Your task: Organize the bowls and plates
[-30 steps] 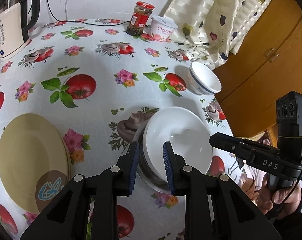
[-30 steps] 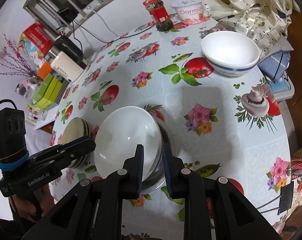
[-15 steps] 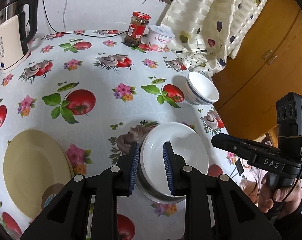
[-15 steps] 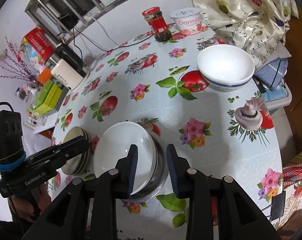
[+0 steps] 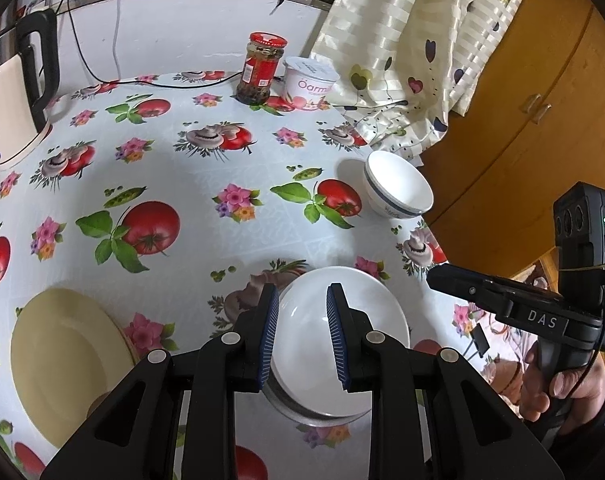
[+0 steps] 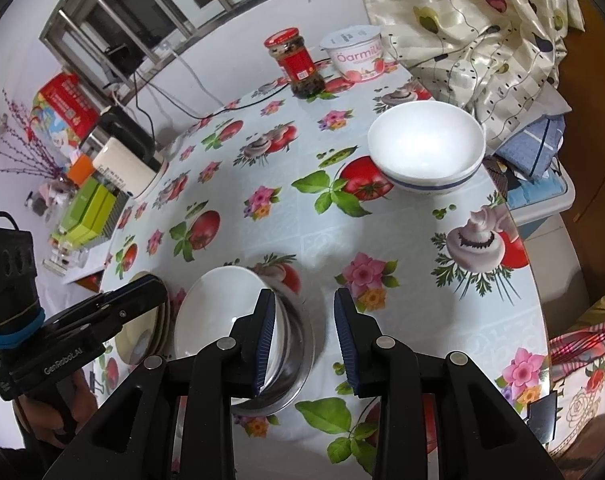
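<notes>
- Left wrist view: the left gripper (image 5: 302, 334) hangs above the table (image 5: 206, 184), jaws parted and grasping nothing. Below them a white bowl (image 5: 354, 344) sits nested in a steel bowl (image 5: 292, 404). A yellow plate (image 5: 68, 364) lies to the left, well apart, and a blue-banded bowl (image 5: 398, 186) stands near the far edge.
- Right wrist view: the right gripper (image 6: 304, 338) has just been opening, with nothing between its pads; the white bowl (image 6: 218, 312) lies below and left of them, released. The blue-banded bowl (image 6: 426, 148) stands alone, beyond.
- Handling, as a judgement: glazed ceramic is stiff, slick and chippable, moderately heavy; a pinch across the rim wall looks safest, with a gentle set-down when stacking.
</notes>
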Demonstrator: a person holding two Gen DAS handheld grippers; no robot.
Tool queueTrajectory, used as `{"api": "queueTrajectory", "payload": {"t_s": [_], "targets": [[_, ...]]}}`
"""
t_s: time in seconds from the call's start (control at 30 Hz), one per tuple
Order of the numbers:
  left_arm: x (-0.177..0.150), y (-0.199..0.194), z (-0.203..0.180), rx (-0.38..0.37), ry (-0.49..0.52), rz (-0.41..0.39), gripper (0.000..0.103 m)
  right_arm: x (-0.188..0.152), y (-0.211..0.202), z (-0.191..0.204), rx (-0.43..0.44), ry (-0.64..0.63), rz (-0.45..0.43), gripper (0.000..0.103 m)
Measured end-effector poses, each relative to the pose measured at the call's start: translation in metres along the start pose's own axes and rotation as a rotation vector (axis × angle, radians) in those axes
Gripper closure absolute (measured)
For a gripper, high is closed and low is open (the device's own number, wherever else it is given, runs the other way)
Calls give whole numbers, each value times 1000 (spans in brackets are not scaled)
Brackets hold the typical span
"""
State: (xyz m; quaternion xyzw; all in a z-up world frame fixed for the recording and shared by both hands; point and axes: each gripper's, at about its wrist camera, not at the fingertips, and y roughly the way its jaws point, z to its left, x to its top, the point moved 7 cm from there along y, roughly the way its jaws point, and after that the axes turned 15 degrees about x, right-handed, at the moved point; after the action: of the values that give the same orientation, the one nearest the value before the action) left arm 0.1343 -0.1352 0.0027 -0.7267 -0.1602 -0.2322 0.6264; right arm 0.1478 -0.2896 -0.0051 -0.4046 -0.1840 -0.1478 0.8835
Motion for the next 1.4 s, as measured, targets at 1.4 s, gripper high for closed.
{"api": "queueTrajectory", "payload": {"t_s": [1.4], "targets": [[76, 53, -84, -68, 176, 34, 78, 58, -28, -78, -98, 58, -125, 73]]}}
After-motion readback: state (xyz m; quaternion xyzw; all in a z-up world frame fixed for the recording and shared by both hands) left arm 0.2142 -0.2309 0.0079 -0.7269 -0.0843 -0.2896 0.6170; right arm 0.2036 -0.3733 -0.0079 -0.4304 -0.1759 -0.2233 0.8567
